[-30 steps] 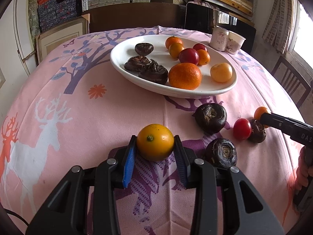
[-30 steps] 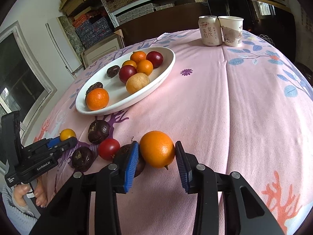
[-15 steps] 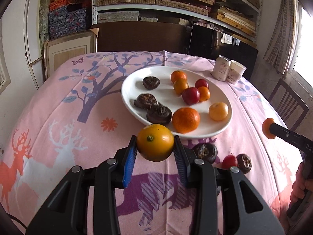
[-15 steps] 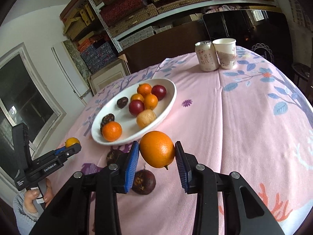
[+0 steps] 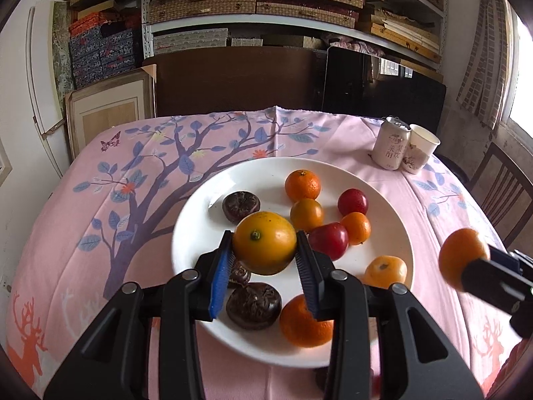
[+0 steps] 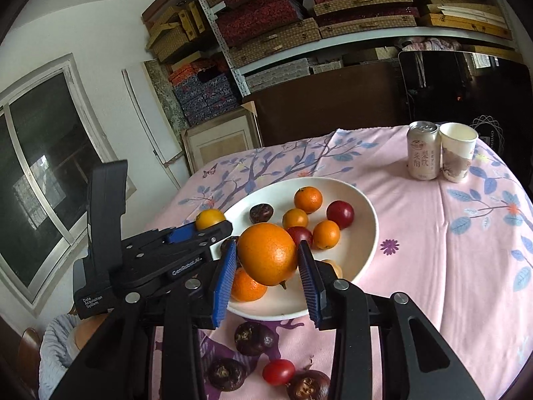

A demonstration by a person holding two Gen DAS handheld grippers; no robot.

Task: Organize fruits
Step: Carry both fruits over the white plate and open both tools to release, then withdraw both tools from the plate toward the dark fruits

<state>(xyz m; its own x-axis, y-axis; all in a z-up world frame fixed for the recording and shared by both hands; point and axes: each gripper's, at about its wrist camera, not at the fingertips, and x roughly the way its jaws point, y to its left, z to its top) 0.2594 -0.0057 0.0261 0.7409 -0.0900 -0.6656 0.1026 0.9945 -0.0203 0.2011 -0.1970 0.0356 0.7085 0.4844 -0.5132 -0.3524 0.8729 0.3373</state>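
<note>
Fruits are gathering on a white plate (image 5: 200,220) at the middle of the bench, and the left wrist view is showing the left tool (image 5: 263,260) gripping a yellow-orange citrus (image 5: 264,242) between its blue pads, stem end facing the camera, hanging above the plate's near half. Below it, mandarins, two red plums and dark wrinkled fruits are lying spread across the dish, so the open patch on the plate's left side is looking like the likeliest landing spot. At the right edge, the right tool (image 5: 466,266) is coming into frame holding a rounder orange (image 5: 461,256) beside the rim. A drink can (image 5: 390,146) and a paper cup (image 5: 419,153) are standing together at the far corner, well apart from the work.

The right wrist view is showing the right tool (image 6: 268,266) clamping the orange (image 6: 267,253) over the plate's (image 6: 366,223) near edge, its fingers pinching at the fruit's widest part, probably to stop it rolling out. The left tool (image 6: 200,230) is reaching in from the left with its citrus (image 6: 210,219) just over the rim. On the pink cloth (image 6: 433,266) in front of the plate, three dark fruits (image 6: 255,338) and a red plum (image 6: 278,371) are waiting, so the sorting appears unfinished.
</note>
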